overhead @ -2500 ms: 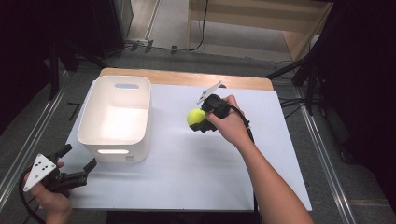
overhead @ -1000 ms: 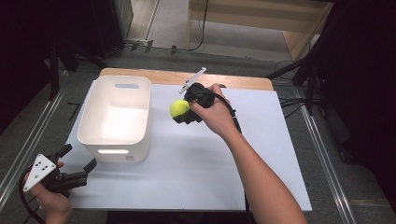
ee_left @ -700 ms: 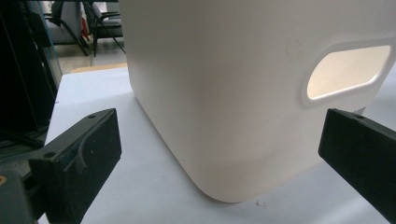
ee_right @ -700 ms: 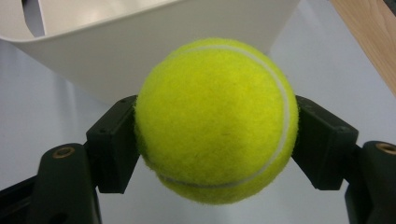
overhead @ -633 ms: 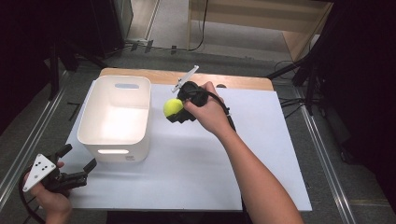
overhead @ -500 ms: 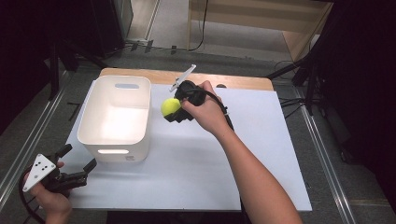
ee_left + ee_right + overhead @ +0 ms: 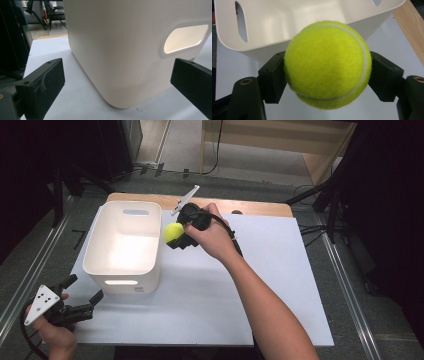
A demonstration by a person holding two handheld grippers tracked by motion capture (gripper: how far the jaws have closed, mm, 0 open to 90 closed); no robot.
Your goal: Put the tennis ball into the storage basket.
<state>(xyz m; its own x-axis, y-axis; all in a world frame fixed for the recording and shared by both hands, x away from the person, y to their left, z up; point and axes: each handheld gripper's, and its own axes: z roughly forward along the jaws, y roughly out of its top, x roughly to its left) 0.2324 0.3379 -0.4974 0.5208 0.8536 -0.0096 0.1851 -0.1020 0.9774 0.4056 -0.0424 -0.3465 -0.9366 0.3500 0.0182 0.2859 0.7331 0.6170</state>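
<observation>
You've swung the right gripper left — its jaws clamped on the tennis ball, now just beside the white bin's right rim. Drop looks next. Left gripper idles near-left, jaws apart.

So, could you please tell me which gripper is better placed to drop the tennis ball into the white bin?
The right gripper: it holds the tennis ball at the white bin rim.
</observation>
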